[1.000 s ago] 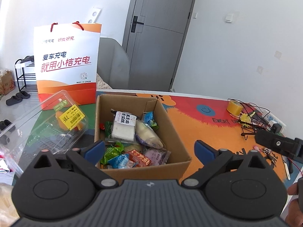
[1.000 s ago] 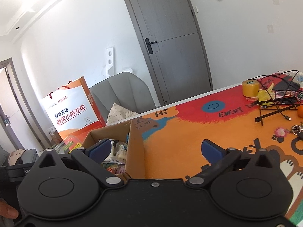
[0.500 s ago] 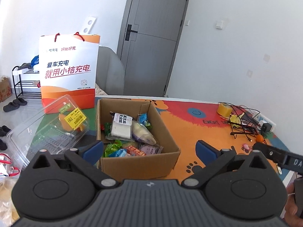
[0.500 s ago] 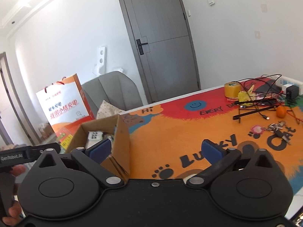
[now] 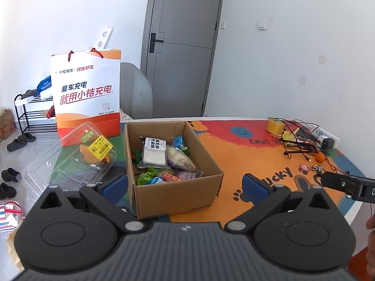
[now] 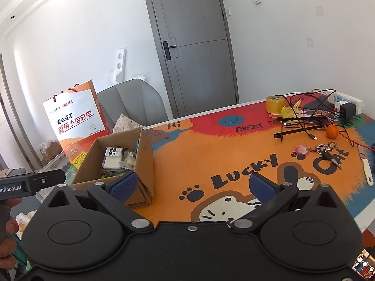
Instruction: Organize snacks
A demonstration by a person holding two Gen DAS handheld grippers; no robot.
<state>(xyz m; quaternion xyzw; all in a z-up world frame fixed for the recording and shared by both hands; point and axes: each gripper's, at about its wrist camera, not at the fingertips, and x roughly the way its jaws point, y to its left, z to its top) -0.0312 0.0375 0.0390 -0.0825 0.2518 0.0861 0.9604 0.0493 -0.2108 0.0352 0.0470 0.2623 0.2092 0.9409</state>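
An open cardboard box (image 5: 178, 196) sits on the colourful mat, holding several wrapped snacks (image 5: 164, 164). The same box (image 6: 145, 149) shows at left in the right wrist view. My left gripper (image 5: 185, 186) hovers open just in front of the box's near wall, nothing between its blue pads. To the right of the box, my right gripper (image 6: 192, 185) stands open above the mat, its left pad (image 6: 123, 185) close to the box's corner. Neither gripper holds anything.
A clear plastic clamshell (image 5: 70, 161) with a yellow label lies left of the box, an orange-and-white paper bag (image 5: 86, 93) behind it. Tape roll (image 6: 274, 104), cables, a black stand (image 6: 302, 128), a tangerine (image 6: 332, 131), keys (image 6: 328, 152) and a white tool (image 6: 366, 171) crowd the right side. A grey chair (image 6: 131, 103) stands behind.
Both grippers have pulled back and risen away from the box, so more of the table shows. Both stay open and empty.
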